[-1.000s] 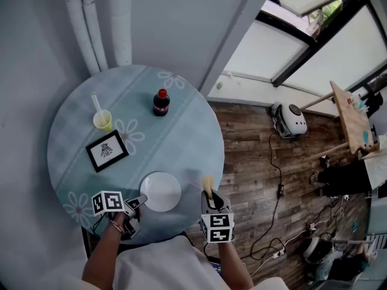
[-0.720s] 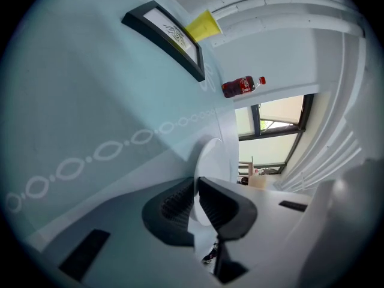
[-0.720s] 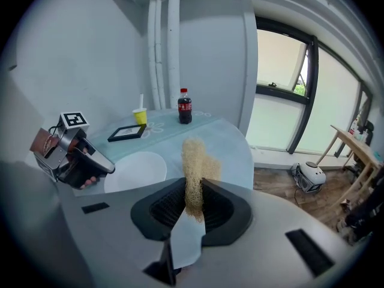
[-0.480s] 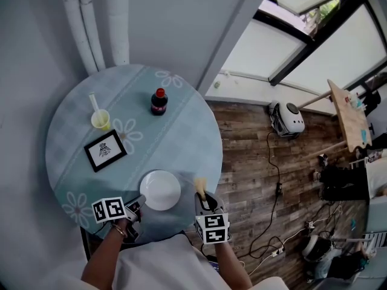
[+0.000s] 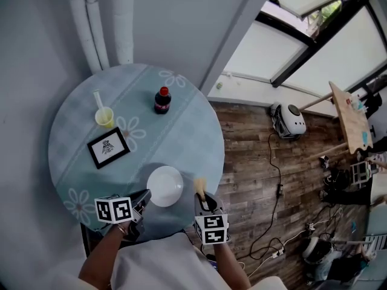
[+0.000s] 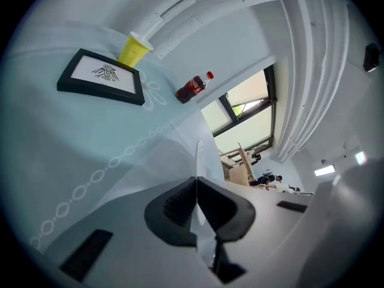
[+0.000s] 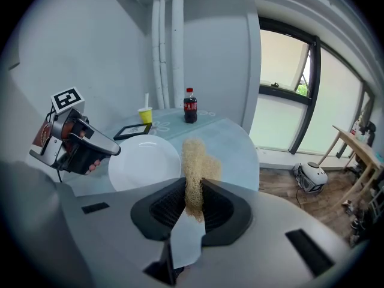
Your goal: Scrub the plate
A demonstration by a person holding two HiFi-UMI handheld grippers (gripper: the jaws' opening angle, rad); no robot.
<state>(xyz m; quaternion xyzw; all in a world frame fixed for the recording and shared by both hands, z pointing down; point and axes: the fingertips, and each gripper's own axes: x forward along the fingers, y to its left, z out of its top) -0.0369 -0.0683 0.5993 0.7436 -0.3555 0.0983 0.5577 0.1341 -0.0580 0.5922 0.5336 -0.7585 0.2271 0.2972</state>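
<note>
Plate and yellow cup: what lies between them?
A black-framed picture lies flat between the plate and the yellow cup, clearest in the right gripper view.

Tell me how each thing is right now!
White round plate, gripped at its rim.
Left hand-held gripper, jaws just closed on plate.
Right hand-held gripper, shut on tan fibrous scrubber.
Red-capped cola bottle, upright, capped.
Yellow plastic cup, upright.
Black picture frame, lying flat.

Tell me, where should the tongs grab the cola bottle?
Take the bottle round its dark body, under the red cap, coming in level from the side nearest you. It stands upright on the table, and it's round, so a side squeeze should hold it. Nothing stands close by in the way.
</note>
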